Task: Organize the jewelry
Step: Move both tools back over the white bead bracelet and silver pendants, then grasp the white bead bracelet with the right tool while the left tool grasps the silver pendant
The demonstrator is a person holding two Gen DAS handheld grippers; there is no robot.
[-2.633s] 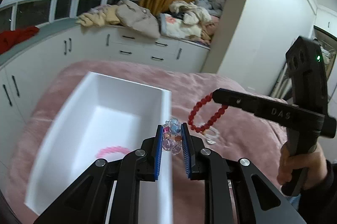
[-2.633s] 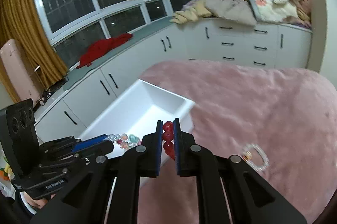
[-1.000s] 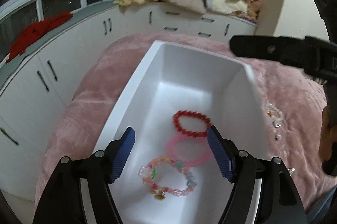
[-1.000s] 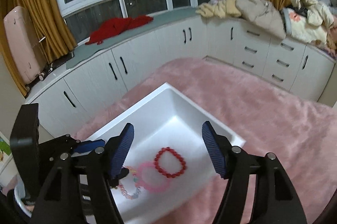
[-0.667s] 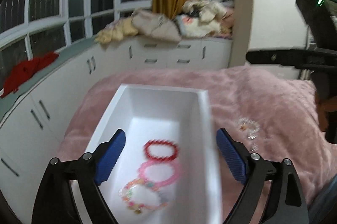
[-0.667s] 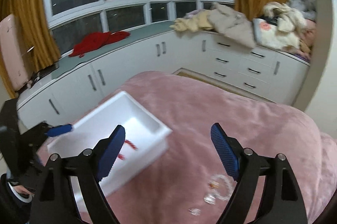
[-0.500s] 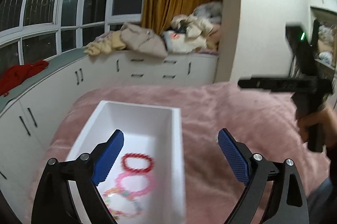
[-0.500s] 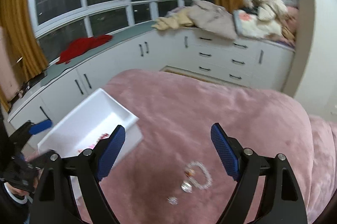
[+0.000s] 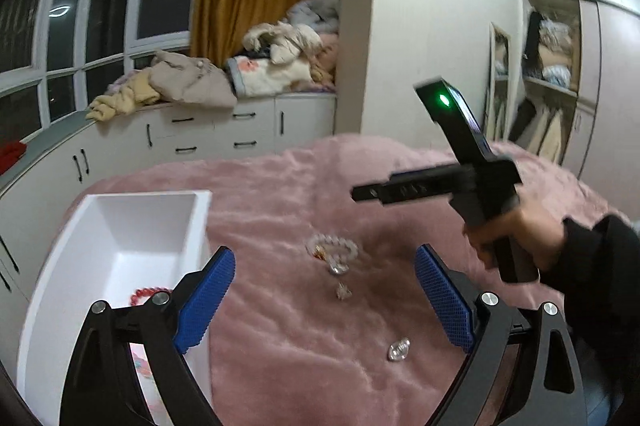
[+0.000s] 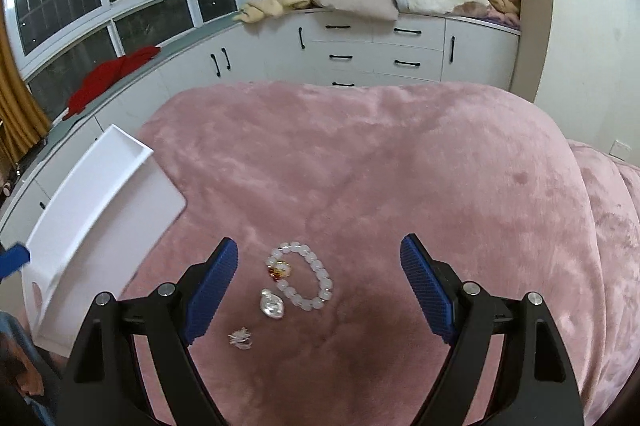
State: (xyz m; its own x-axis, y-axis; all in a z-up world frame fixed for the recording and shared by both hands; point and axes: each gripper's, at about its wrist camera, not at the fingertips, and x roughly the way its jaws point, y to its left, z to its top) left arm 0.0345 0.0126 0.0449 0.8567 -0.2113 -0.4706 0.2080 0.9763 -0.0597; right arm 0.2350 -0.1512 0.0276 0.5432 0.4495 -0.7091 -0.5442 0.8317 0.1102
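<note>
Both grippers are standing wide apart, gripping nothing, their jaws having just been opening. The right gripper (image 10: 320,282) is hanging over the pink blanket (image 10: 400,166), a white bead bracelet (image 10: 308,276) lying between its fingers, a silver pendant (image 10: 273,303) just beside. The left gripper (image 9: 324,290) is pointing toward the same jewelry; the white box (image 9: 120,226) is sitting at its left, holding a red bracelet (image 9: 144,295).

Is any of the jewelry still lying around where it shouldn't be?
Yes. A white bead bracelet and two small silver pieces lie loose on the pink blanket, outside the white box, where a red bracelet already lies. Both grippers are open and empty.
</note>
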